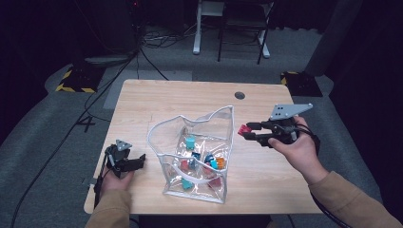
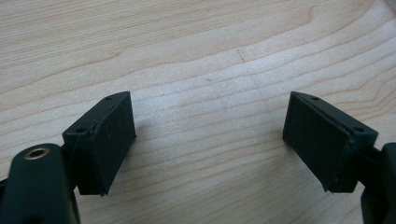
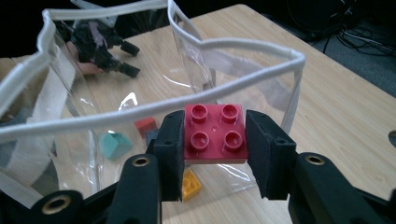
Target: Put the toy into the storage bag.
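Right gripper [image 3: 214, 140] clamps a red four-stud brick [image 3: 215, 134] by two opposite flat sides, studs up; centre of the right gripper view, right of centre in the high view. Judged light, rigid, smooth plastic: side grip suits it, may slip if tilted. Just beyond stands a clear soft pouch [image 1: 197, 156], white rim [image 3: 140, 112] floppy, more bricks inside. Left gripper [image 1: 127, 159], lower left, gapes wide and empty over the worktop [image 1: 157, 99].

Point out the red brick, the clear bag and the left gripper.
red brick [image 3: 215, 133], right gripper view, studded top face.
clear bag [image 1: 190, 119], high view, white-trimmed rim at the back.
left gripper [image 1: 138, 160], high view, between its open jaw tips.
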`<action>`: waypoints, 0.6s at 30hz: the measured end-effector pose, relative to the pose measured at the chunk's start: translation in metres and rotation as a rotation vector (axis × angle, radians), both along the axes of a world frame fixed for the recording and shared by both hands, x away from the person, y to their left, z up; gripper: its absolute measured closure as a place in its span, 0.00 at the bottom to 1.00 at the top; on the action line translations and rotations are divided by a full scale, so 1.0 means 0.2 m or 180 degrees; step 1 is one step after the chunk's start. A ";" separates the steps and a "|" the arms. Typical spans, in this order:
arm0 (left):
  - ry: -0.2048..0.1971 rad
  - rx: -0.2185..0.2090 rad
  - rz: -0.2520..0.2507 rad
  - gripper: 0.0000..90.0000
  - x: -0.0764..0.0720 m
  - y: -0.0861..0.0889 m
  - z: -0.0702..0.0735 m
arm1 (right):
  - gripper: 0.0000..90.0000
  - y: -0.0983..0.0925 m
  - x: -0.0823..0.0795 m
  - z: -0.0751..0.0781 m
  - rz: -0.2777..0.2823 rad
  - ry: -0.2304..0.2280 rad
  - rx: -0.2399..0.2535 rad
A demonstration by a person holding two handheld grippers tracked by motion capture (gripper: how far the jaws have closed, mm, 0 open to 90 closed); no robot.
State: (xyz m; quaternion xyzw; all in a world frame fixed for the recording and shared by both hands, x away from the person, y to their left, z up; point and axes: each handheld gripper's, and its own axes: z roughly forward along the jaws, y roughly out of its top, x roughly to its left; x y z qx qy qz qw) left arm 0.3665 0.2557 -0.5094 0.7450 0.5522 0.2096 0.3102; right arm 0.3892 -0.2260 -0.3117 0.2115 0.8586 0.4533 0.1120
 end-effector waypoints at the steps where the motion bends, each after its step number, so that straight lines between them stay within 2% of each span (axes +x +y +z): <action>1: -0.0001 -0.0003 -0.0002 0.19 0.00 0.00 0.00 | 0.66 0.00 0.00 0.01 0.0008 -0.0005 0.0012; 7: 0.0002 -0.0002 0.0000 0.19 0.00 0.00 0.00 | 0.66 0.05 0.00 0.07 0.0081 -0.0016 0.0104; 18: -0.0002 0.0003 0.0006 0.19 0.00 0.00 0.00 | 0.66 0.19 0.01 0.13 0.0227 -0.0056 0.0118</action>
